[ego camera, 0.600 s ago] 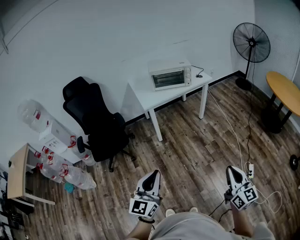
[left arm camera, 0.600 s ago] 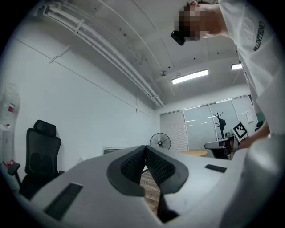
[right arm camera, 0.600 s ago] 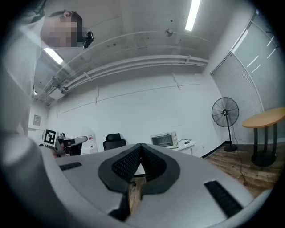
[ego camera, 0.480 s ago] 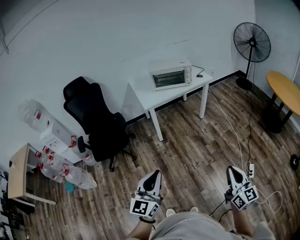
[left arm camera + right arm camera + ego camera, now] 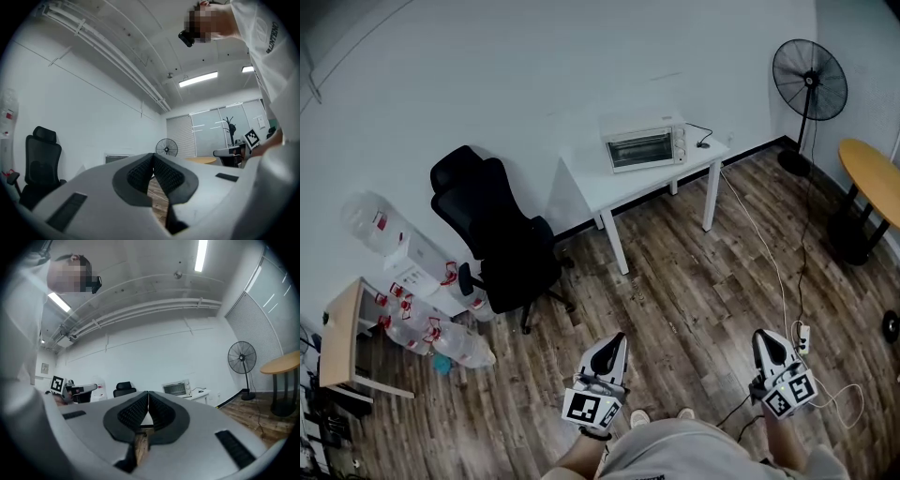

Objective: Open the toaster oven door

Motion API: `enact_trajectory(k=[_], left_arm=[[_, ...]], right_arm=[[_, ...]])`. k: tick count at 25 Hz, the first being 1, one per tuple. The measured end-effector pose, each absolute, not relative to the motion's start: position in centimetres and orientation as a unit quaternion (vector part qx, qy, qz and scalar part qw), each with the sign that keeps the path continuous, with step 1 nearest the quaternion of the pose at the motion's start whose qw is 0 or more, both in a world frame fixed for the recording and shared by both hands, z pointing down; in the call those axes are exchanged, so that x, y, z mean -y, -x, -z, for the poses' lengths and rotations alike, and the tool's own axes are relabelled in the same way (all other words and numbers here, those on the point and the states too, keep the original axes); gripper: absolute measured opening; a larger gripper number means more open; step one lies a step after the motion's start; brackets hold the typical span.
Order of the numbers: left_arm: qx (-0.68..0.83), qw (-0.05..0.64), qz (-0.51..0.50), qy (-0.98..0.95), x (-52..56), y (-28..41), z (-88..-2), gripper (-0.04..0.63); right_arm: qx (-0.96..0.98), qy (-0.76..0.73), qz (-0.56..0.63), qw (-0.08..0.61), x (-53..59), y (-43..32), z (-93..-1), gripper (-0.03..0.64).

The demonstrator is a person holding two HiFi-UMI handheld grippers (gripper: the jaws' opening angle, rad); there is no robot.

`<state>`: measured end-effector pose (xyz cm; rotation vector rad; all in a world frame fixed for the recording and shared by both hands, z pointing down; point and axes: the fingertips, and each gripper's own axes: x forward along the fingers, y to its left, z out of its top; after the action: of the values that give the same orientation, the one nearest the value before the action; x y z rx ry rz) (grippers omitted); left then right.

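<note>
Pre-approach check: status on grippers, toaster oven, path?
Both shut, empty: left gripper, right gripper. Toaster oven door closed, on white table across room. Office chair left of path, floor cable right.

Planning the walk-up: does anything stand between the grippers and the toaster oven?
Nothing visible: open wood floor separates the left gripper and right gripper from the toaster oven; the office chair stands aside, left.

White wall (image 5: 534, 56); wood-plank floor (image 5: 694, 281); black office chair (image 5: 497, 234); white table (image 5: 591, 185); standing fan (image 5: 809, 67).
</note>
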<state>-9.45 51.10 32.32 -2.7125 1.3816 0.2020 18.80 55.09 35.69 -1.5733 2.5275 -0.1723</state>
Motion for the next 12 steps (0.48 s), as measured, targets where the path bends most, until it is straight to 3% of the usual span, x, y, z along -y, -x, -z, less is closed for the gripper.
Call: enact_trajectory(k=[12], left_arm=[[-0.461, 0.041, -0.058, 0.884, -51.4, 3.8, -32.3, 0.009]], right_arm=[[-0.853, 0.509, 0.075, 0.088, -54.0, -23.3, -37.0, 0.018]])
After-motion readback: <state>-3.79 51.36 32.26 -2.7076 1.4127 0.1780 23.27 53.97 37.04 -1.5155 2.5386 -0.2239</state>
